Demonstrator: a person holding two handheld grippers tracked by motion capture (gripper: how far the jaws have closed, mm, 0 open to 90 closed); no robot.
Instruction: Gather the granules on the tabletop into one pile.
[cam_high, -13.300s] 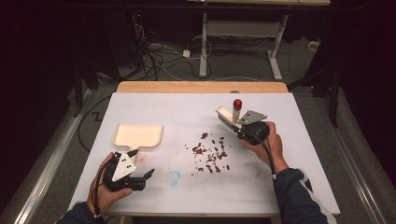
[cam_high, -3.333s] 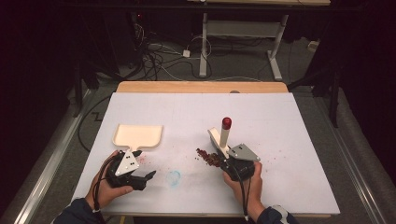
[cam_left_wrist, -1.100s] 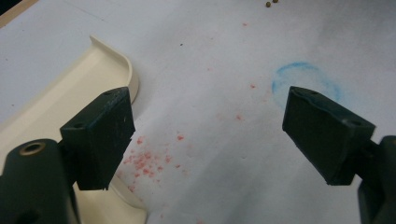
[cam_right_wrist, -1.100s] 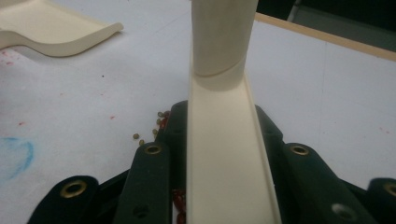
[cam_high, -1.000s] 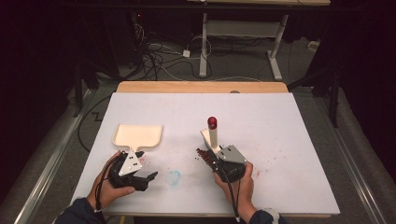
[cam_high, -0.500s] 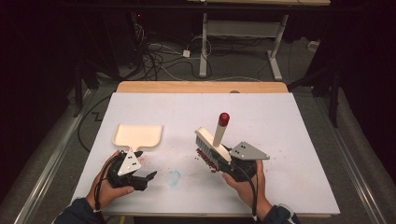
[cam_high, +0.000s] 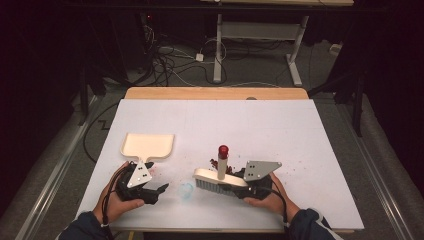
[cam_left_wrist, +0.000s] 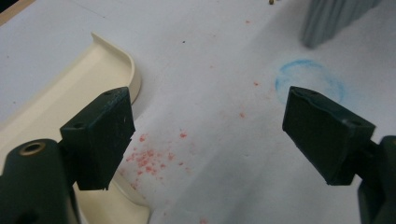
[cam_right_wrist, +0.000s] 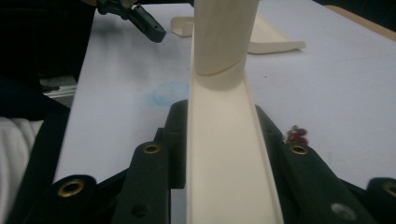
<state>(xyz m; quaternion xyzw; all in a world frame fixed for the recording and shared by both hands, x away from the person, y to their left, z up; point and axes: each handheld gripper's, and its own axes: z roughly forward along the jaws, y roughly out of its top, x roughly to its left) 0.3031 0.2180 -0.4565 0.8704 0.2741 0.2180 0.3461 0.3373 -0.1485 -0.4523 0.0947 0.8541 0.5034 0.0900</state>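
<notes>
Right jaws: the right gripper (cam_high: 245, 189) is clamped on the cream back of a hand brush (cam_high: 220, 178), one jaw on each long side, as the right gripper view shows (cam_right_wrist: 224, 154).
Left jaws: the left gripper (cam_left_wrist: 219, 130) stands wide apart with nothing between its jaws, only bare table and fine red specks.
Brush: it lies low over the white table (cam_high: 300, 130), bristles down, its red-tipped handle (cam_high: 223, 150) pointing up and away from the person.
Dustpan: a cream dustpan (cam_high: 148, 146) lies flat at the person's left, its handle end just beside the left gripper (cam_high: 145, 187); in the left gripper view its rim (cam_left_wrist: 112, 60) runs next to the left-hand jaw.
Crumbs: a small dark red heap (cam_high: 215, 163) sits just behind the brush head, and a few (cam_right_wrist: 297, 134) lie beside the right gripper's jaws; faint red dust is scattered farther right.
Blue ring: a faint blue circle mark (cam_high: 186, 190) lies on the table between the two grippers.
Done so far: judging by the tight heap, the crumbs look mostly gathered.
Left to do: the dustpan looks empty and unheld, well apart from the heap, so taking it up and sweeping the crumbs in likely remain.
</notes>
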